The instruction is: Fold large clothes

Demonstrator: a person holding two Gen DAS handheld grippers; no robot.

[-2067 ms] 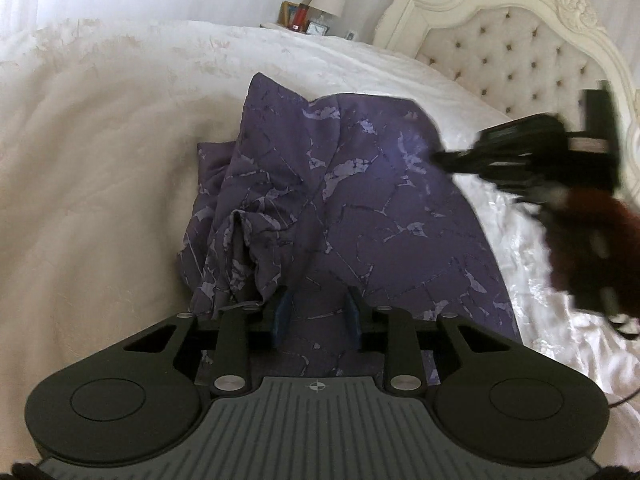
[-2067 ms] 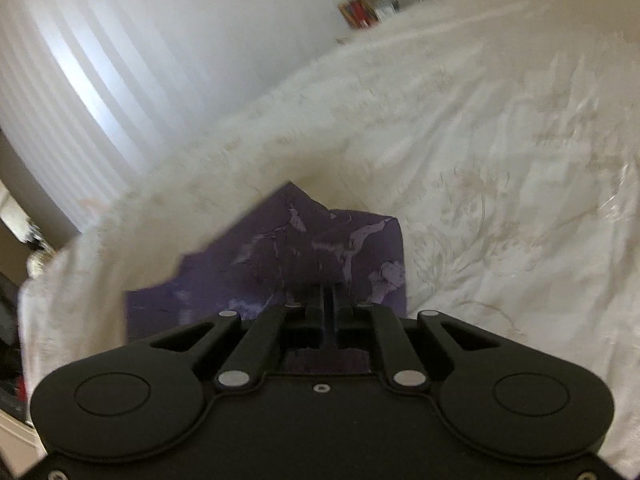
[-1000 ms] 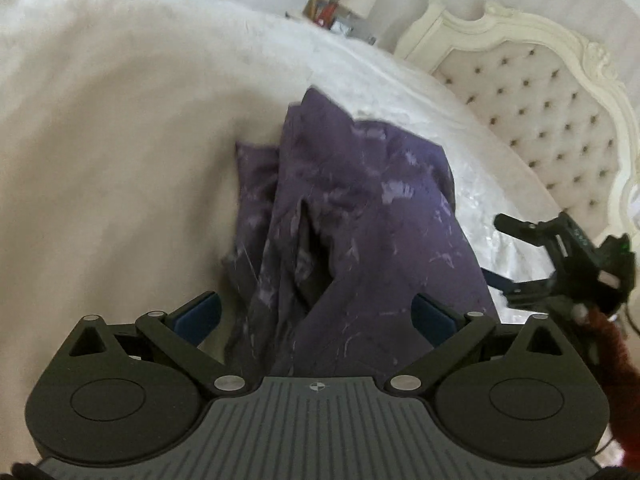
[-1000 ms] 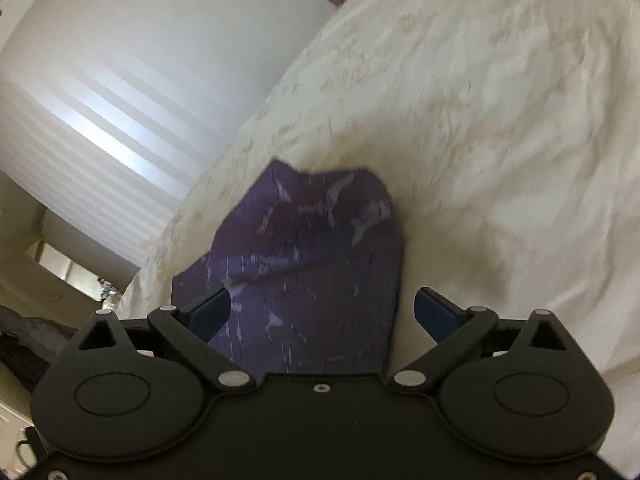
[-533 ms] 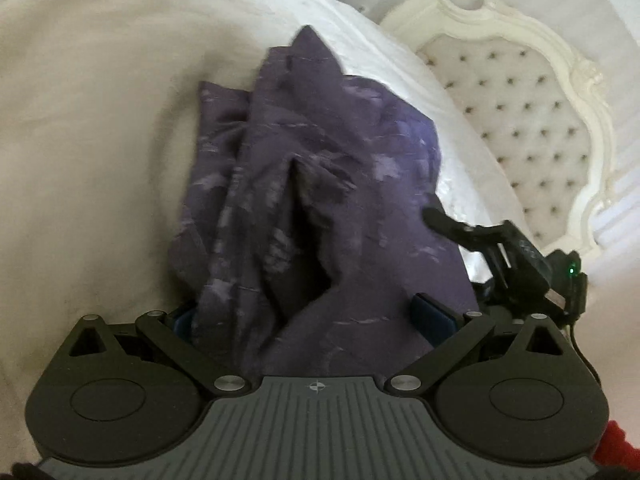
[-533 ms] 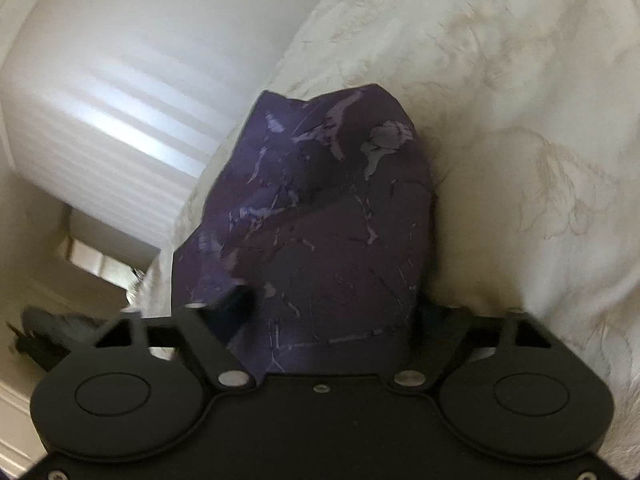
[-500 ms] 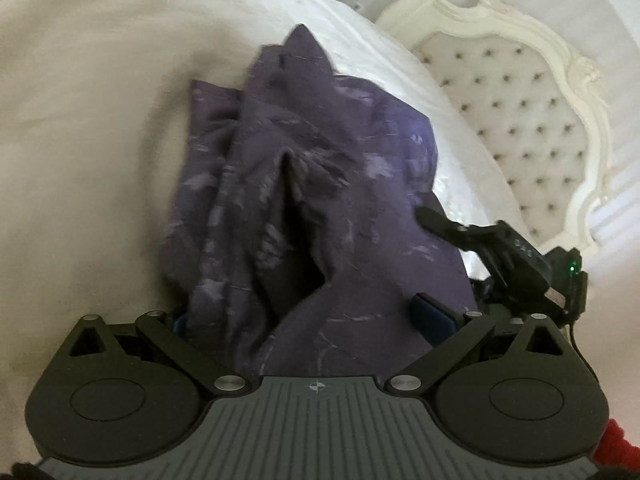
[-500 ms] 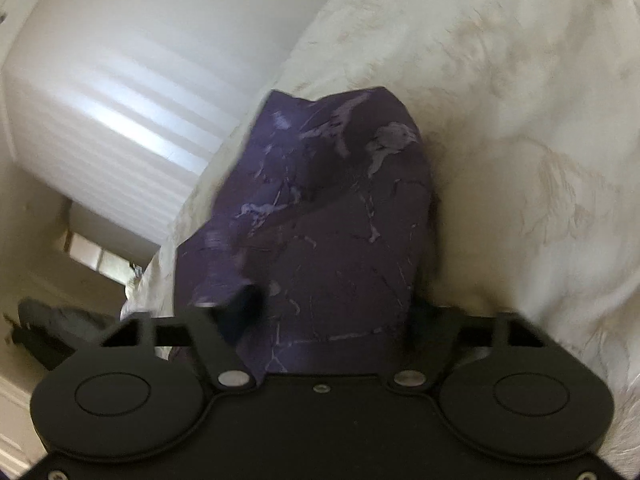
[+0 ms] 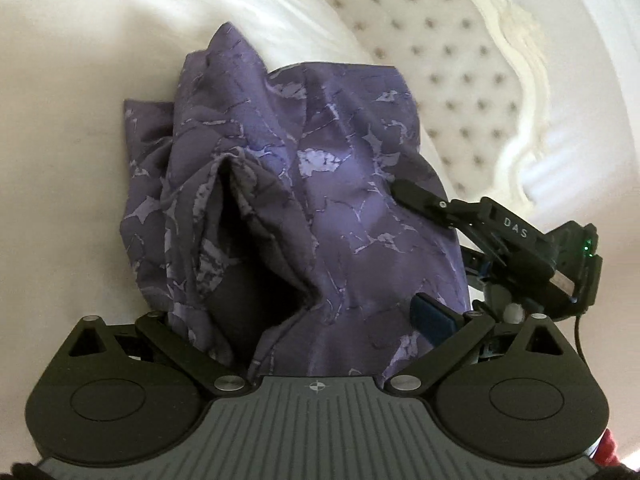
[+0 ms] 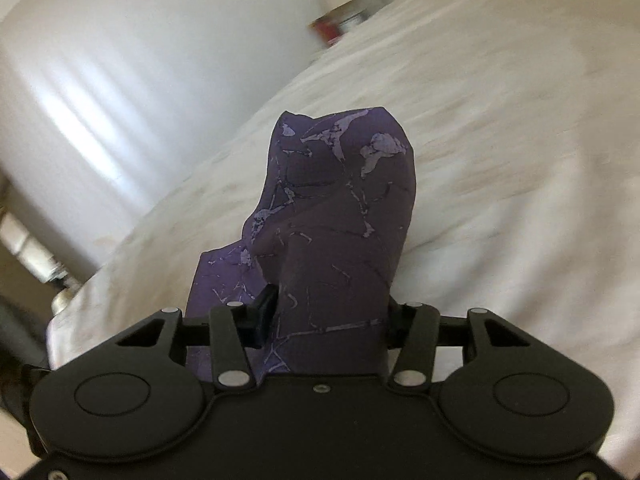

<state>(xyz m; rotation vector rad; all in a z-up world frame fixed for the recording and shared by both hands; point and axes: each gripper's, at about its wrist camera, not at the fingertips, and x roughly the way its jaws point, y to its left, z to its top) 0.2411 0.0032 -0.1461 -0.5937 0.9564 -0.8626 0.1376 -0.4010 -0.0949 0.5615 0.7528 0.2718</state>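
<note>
A purple patterned garment point(image 9: 320, 200) lies bunched and partly folded on a white bed point(image 9: 60, 160). My left gripper point(image 9: 304, 320) is open wide, with the near edge of the garment between its jaws; the left finger is hidden under the cloth. My right gripper point(image 10: 326, 316) also has the garment point(image 10: 340, 220) between its partly closed fingers, which have not pressed together. It shows in the left wrist view point(image 9: 480, 240) at the garment's right edge.
A cream tufted headboard point(image 9: 460, 80) stands beyond the garment. The white bedspread point(image 10: 520, 140) spreads all around. A nightstand with small red items point(image 10: 340, 24) stands past the far bed edge, by a white curtain point(image 10: 100, 80).
Both grippers opened after letting go of the garment, then moved in low over its near edge. The right gripper's fingers have come closer together around the cloth.
</note>
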